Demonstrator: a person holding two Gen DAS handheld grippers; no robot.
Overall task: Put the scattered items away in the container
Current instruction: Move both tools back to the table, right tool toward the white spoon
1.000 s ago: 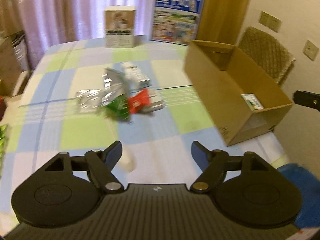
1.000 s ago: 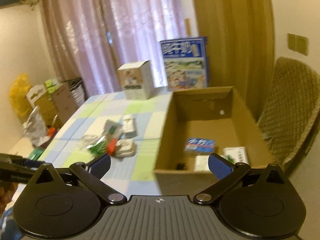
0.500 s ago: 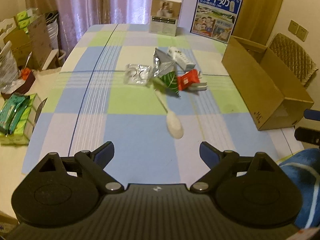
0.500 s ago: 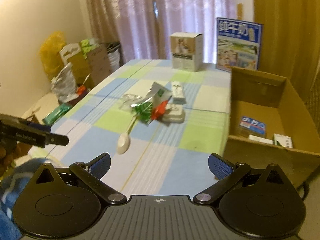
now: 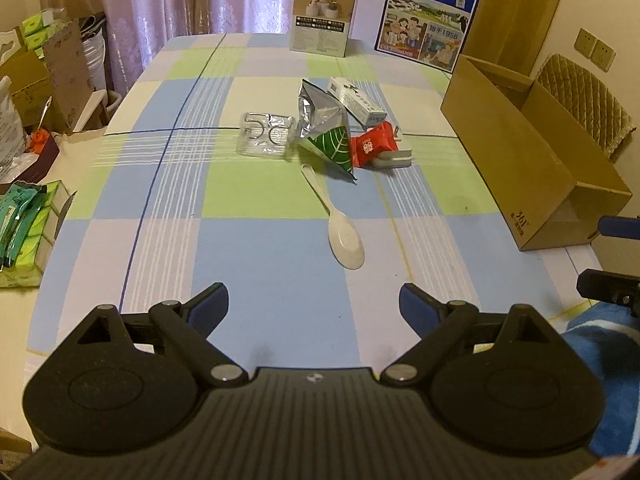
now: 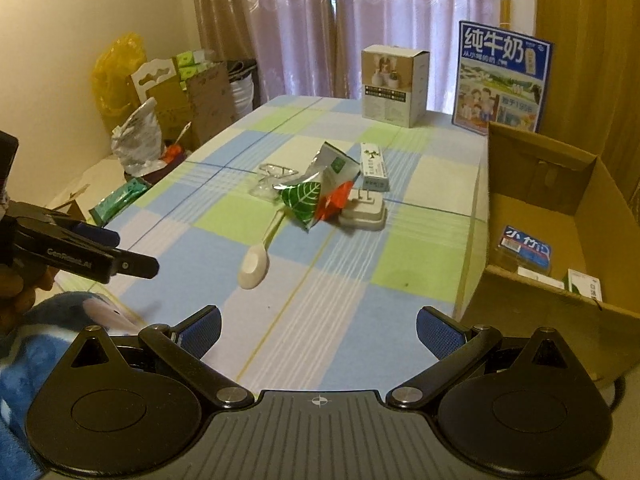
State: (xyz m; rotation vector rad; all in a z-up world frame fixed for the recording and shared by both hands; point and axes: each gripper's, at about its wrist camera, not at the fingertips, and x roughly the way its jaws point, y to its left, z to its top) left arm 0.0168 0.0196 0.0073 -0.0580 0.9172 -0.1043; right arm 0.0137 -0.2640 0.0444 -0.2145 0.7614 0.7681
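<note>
Scattered items lie mid-table on the checked cloth: a white spoon [image 5: 346,236] [image 6: 256,262], a green-leaf foil pouch [image 5: 328,136] [image 6: 308,196], a red packet [image 5: 372,146], a white plug adapter [image 5: 394,158] [image 6: 364,212], a clear plastic blister [image 5: 264,136] and a small white carton [image 5: 356,100]. The open cardboard box [image 5: 520,148] [image 6: 540,304] stands at the table's right edge, with a blue packet [image 6: 526,246] and small white boxes inside. My left gripper [image 5: 314,302] hovers open and empty just short of the spoon. My right gripper [image 6: 318,326] is open and empty near the box's front corner.
A beige product box [image 5: 322,20] and a blue milk carton [image 5: 428,20] stand at the table's far end. A wicker chair [image 5: 580,100] is behind the cardboard box. Tissue packs [image 5: 20,224], bags and cartons crowd the floor at left. Blue fabric [image 6: 24,352] lies by the near edge.
Both views have swung from the cardboard box toward the scattered items and sunk a little. The left jaws have spread wider. Nothing on the table has moved.
</note>
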